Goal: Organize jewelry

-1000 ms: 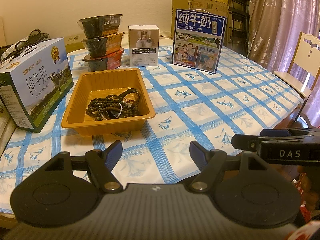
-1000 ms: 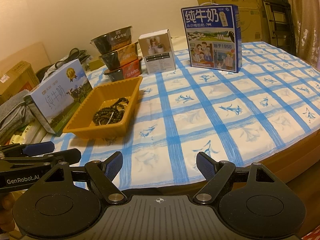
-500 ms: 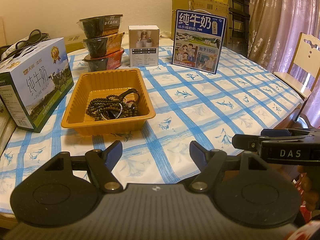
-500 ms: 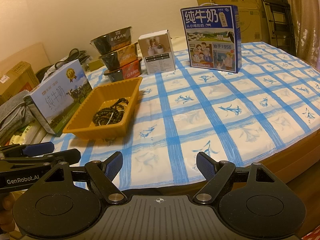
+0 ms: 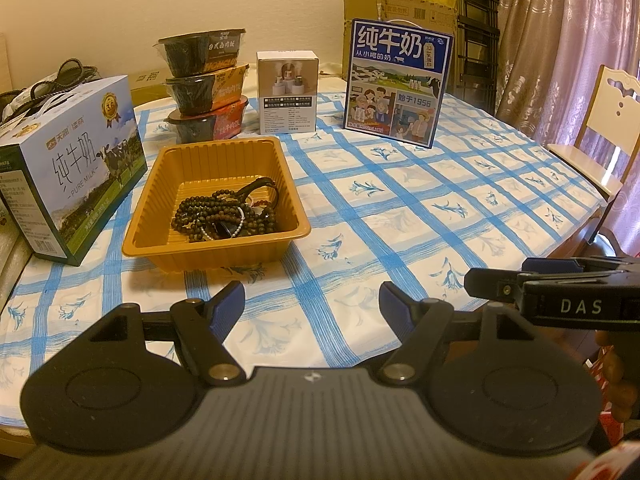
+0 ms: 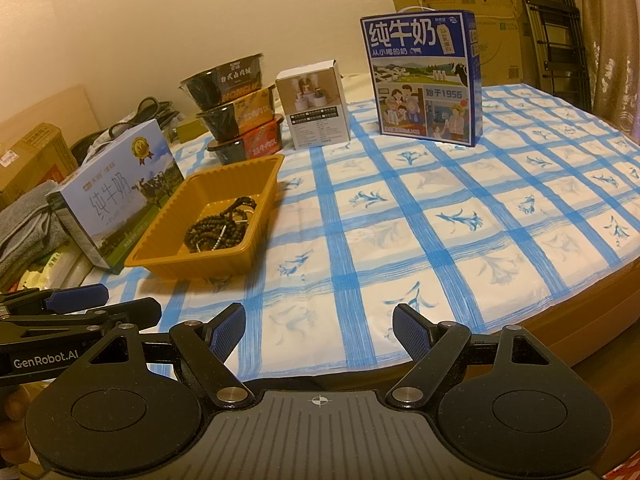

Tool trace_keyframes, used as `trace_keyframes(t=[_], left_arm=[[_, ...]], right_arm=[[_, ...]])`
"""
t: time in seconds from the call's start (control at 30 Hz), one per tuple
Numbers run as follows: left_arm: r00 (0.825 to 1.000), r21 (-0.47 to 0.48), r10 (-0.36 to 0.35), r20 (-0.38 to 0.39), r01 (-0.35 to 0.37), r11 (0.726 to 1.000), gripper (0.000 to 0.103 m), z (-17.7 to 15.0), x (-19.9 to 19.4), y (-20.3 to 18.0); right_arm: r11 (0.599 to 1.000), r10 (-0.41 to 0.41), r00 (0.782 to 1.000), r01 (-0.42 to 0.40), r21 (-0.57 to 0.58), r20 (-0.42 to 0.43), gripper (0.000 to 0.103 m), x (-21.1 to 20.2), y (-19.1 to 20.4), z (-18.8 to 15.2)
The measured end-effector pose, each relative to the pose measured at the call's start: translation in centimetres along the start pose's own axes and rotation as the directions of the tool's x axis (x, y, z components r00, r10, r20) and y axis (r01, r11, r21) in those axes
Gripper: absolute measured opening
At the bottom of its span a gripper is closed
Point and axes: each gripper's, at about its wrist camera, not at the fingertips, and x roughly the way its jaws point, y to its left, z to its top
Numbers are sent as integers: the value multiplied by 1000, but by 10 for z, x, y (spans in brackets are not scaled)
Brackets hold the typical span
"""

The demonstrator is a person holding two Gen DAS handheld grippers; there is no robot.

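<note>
Blue-checked tablecloth (image 5: 400,208) covers the table; on it sits an orange tray (image 5: 208,254) holding the tangled bead jewelry (image 5: 224,216). Left gripper (image 5: 312,306) and right gripper (image 6: 318,328) hover near the tray, both spread wide, empty.

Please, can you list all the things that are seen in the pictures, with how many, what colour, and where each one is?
tray: one, orange, near left part of the table
bead strings: a tangled heap, dark brown with one white strand, inside the tray
light milk box: one, white and green, left of the tray
food bowls: three, black, stacked behind the tray
small box: one, white, right of the bowls
blue milk box: one, far centre
tablecloth: one, white with blue checks
chair: one, cream, far right
left gripper: open, empty
right gripper: open, empty
</note>
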Motion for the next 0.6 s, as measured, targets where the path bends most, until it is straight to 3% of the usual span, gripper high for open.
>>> trace_keyframes(t=[0.6], left_arm=[[1000, -1, -2, 1, 2, 1000, 72, 1, 0, -1]], right_arm=[[1000, -1, 1000, 1, 3, 3, 80, -1, -1, 1]])
